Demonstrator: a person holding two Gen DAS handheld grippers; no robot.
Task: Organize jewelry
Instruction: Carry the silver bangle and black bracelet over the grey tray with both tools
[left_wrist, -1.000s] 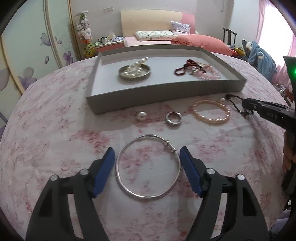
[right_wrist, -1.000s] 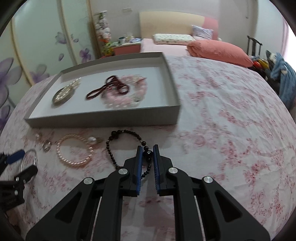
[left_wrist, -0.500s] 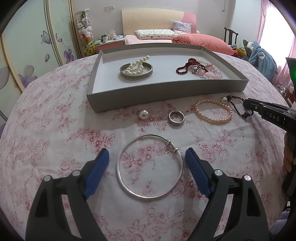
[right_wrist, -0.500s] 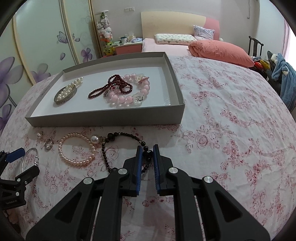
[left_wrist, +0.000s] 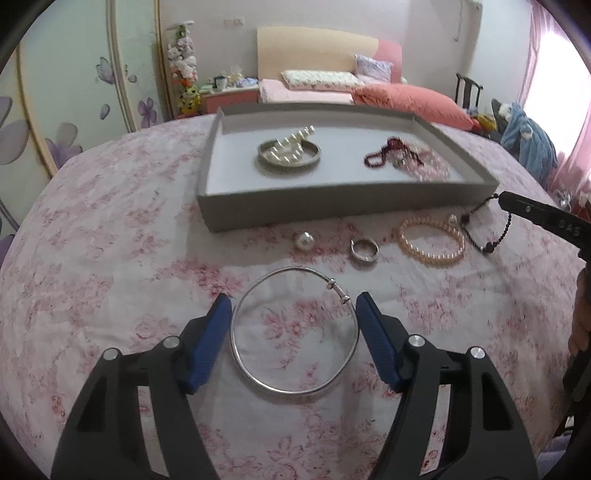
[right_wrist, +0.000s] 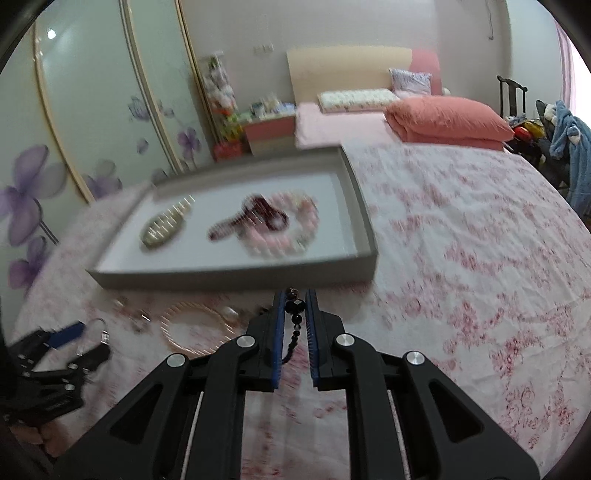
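A silver bangle (left_wrist: 291, 392) lies flat on the floral cloth between the blue pads of my left gripper (left_wrist: 293, 299). Its jaws are closing, and the pads stand just outside the ring without pressing it. My right gripper (right_wrist: 295, 293) is shut on a black bead bracelet (right_wrist: 295, 308), which dangles from its tip (left_wrist: 480, 236) just in front of the grey tray (left_wrist: 332, 206). In the tray lie a bangle with pearls (left_wrist: 288, 155), a dark red bead strand (left_wrist: 388, 153) and a pink bead bracelet (left_wrist: 432, 170).
Loose on the cloth before the tray are a pearl (left_wrist: 304, 242), a metal ring (left_wrist: 364, 251) and a pale pink pearl bracelet (left_wrist: 432, 243). A person's hand (left_wrist: 581, 314) shows at the right edge. A bed and a wardrobe stand behind the round table.
The left jaws widened, then narrowed around the bangle. The right gripper rose with the black bracelet, which now hangs off the cloth, and swung toward the tray.
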